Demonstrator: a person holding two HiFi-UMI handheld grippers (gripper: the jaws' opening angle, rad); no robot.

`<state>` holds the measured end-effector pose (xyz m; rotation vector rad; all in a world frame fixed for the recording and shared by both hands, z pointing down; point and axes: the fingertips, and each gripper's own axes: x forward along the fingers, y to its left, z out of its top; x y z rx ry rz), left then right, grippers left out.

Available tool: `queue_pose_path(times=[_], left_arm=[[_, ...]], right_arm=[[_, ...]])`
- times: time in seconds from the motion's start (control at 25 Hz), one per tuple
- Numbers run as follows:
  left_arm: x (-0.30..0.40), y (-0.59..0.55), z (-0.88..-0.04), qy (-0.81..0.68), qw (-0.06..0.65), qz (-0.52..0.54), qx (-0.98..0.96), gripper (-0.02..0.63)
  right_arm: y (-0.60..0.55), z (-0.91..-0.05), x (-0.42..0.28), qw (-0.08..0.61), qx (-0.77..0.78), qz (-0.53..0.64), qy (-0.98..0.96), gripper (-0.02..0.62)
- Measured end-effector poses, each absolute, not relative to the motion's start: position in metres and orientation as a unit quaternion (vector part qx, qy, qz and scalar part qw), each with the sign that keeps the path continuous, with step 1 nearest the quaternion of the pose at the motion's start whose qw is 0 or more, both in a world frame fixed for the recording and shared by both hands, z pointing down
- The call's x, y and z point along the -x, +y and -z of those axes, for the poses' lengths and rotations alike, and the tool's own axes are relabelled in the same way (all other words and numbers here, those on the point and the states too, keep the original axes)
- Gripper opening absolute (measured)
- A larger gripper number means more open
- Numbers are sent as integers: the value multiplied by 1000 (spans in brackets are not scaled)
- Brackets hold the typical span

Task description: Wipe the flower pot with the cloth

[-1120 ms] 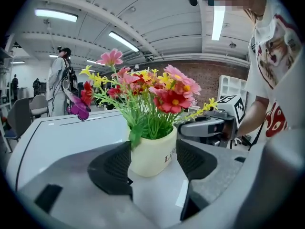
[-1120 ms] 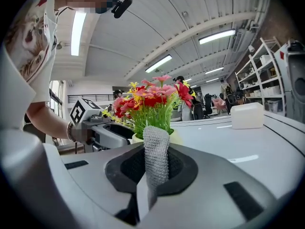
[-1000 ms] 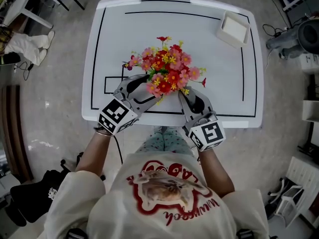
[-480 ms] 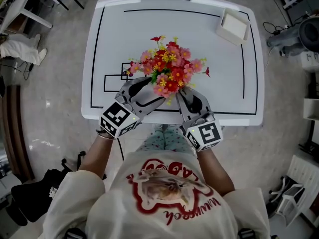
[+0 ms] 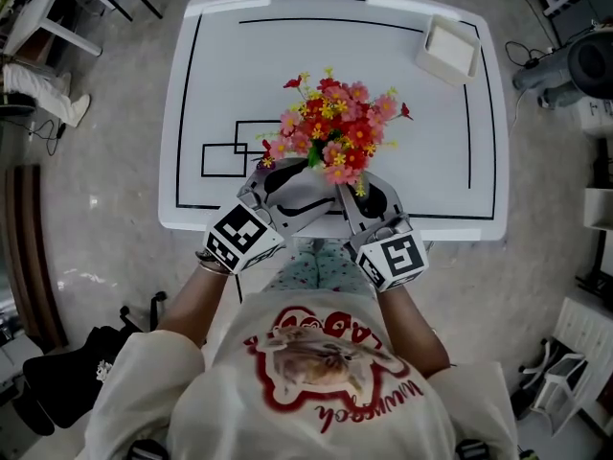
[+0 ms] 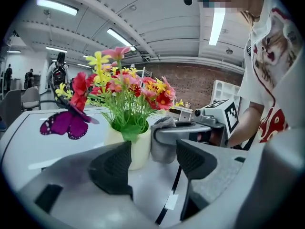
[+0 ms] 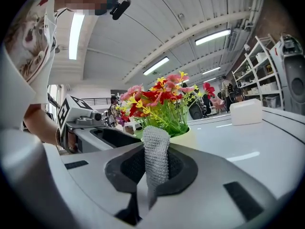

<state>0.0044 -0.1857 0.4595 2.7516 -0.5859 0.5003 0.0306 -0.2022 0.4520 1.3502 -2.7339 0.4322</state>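
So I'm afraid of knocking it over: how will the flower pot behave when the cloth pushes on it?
Likely top-heavy: the flowers spread much wider than the small flower pot, so a high push may tip it. It probably slides easily on the glossy table. The cloth in the right tool looks soft, so it should give.

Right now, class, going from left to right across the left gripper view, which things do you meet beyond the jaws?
Purple butterfly ornament → cream flower pot holding red and yellow flowers → grey knitted cloth → black-and-white marker cube → person's white printed shirt.
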Motion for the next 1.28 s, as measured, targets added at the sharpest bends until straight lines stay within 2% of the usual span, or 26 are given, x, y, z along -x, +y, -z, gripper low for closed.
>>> queue_pose_path(times=[0.28, 0.56, 0.84, 1.28], left_arm=[[-14, -178, -455, -187, 115, -175, -960, 302], [42, -216, -473, -254, 93, -220, -937, 302], [16, -237, -483, -139, 52, -255, -956, 302], [5, -233, -485, -96, 71, -251, -961, 302]], right_arm=[[-205, -450, -32, 32, -436, -136, -889, 23], [-205, -449, -35, 33, -437, -130, -890, 23], [-209, -453, -44, 40, -448, -136, -883, 23], [-224, -452, -60, 31, -466, -140, -873, 23]])
